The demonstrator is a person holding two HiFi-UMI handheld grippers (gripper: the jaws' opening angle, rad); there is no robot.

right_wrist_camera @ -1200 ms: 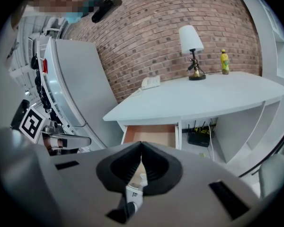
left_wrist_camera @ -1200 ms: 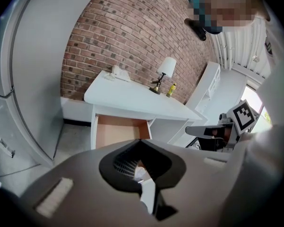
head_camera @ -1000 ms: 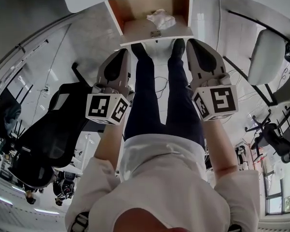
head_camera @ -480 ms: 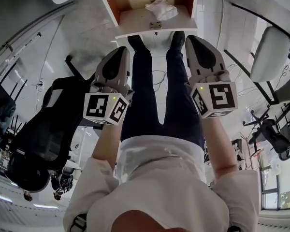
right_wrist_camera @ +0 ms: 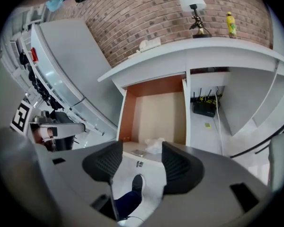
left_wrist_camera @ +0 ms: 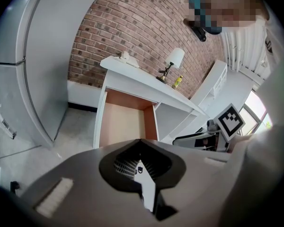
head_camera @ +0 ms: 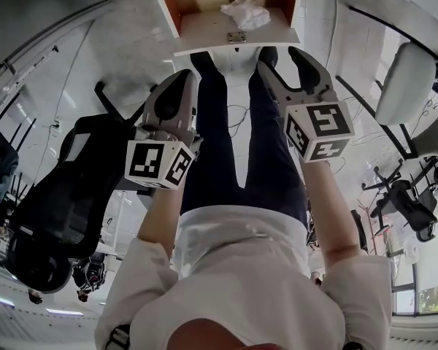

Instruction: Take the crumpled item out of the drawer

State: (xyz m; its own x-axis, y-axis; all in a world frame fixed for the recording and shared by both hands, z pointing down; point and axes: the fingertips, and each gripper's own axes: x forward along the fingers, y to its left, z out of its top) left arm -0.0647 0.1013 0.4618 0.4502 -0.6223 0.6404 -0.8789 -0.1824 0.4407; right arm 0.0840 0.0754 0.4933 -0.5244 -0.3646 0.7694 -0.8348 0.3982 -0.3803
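right gripper point(head_camera: 283, 54) opened for the crumpled white paper point(head_camera: 244, 12) in the drawer point(head_camera: 202, 39)

the paper lies at the open drawer's front, just behind the front panel and right of middle. the right claw's jaws have just spread wide with nothing between them, well short of the paper. the left gripper point(head_camera: 184, 79) is closed and empty. best to clear the panel, straddle the wad centrally and pinch gently.
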